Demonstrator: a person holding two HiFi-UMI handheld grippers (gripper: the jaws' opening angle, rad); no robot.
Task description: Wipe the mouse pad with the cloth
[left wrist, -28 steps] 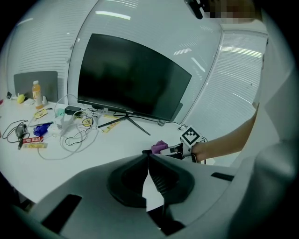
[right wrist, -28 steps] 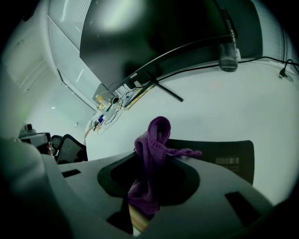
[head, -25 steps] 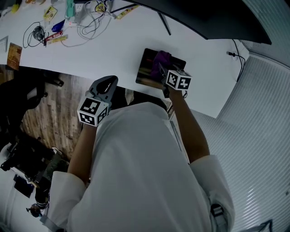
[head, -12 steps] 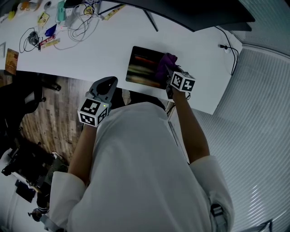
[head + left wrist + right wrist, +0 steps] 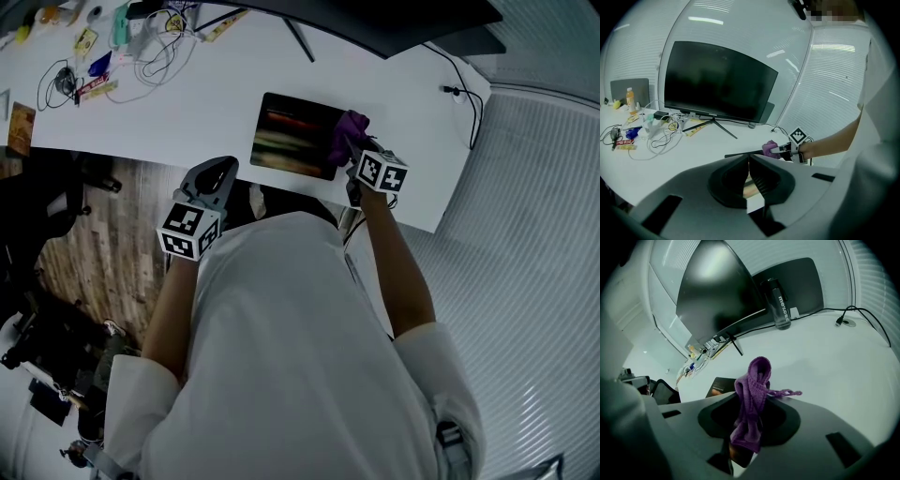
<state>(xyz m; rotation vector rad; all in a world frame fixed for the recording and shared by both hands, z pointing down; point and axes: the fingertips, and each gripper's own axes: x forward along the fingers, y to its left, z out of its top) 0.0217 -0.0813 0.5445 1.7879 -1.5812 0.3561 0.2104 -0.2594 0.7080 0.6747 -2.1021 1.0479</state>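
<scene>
White table (image 5: pixel 187 112) filled the far part of the head view, with plank floor (image 5: pixel 103 216) off its near left edge. A dark monitor (image 5: pixel 717 82) stood at the far side, cut off by the frame in the head view. Tangled cables (image 5: pixel 159 56) and small packets lay at the far left, and a clear bottle (image 5: pixel 780 305) stood behind the monitor's right end. The mouse pad (image 5: pixel 291 136) lay flat close to the near edge, with blurred print that could not be made out. The right gripper (image 5: pixel 354 157) sat at the pad's right end, its fingers clamped on the purple cloth (image 5: pixel 752 394), which bunched up above them and hung below. Whether the cloth (image 5: pixel 347 136) touched the pad was unclear. The left gripper (image 5: pixel 749 161) was held off the table's near edge, left of the pad, fingers pressed together with nothing between them. The person's white shirt (image 5: pixel 300 356) blocked the near half of the head view.
</scene>
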